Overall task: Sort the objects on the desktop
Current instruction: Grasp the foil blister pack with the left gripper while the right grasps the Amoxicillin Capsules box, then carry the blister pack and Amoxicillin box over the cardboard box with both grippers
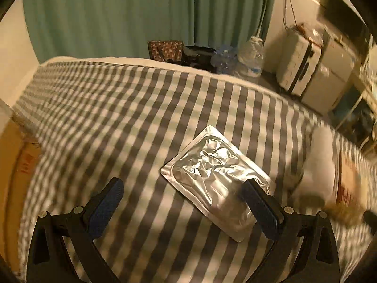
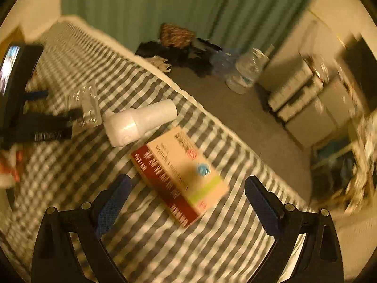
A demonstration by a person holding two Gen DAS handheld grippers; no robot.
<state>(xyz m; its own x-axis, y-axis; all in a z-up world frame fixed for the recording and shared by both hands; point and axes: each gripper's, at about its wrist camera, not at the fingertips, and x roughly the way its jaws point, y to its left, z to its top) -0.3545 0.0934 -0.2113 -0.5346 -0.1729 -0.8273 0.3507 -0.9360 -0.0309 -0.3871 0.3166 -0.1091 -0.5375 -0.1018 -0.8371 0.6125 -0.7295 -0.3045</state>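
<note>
Foil blister pack (image 1: 215, 180), silver and crinkled, lies flat on a surface covered with a grey-and-white checked cloth (image 1: 113, 108); whether that surface is a bed or a tabletop cannot be told. The left claw (image 1: 182, 202) hangs over the pack with its jaws spread wide and nothing between them. One blue-padded finger (image 1: 261, 208) crosses the near right corner of the pack; contact cannot be judged. The other finger is well to the left of the pack, over bare cloth.

To the right of the pack, close by, a white plastic bottle (image 2: 139, 122) lies on its side. Beyond the bottle, further from the pack, a cream and dark red medicine box (image 2: 179, 176) lies flat, at an angle to the checks. The right claw (image 2: 187, 200) hovers over this box with its jaws wide apart, gripping nothing, its fingers clear of the box on both sides.

Past the far edge of the cloth from the pack, on a grey floor, stand a clear plastic water bottle (image 1: 251, 57), a dotted brown bag (image 1: 165, 50) and a white suitcase (image 1: 298, 63), with a green curtain (image 1: 141, 11) behind them. Both views are blurred.
</note>
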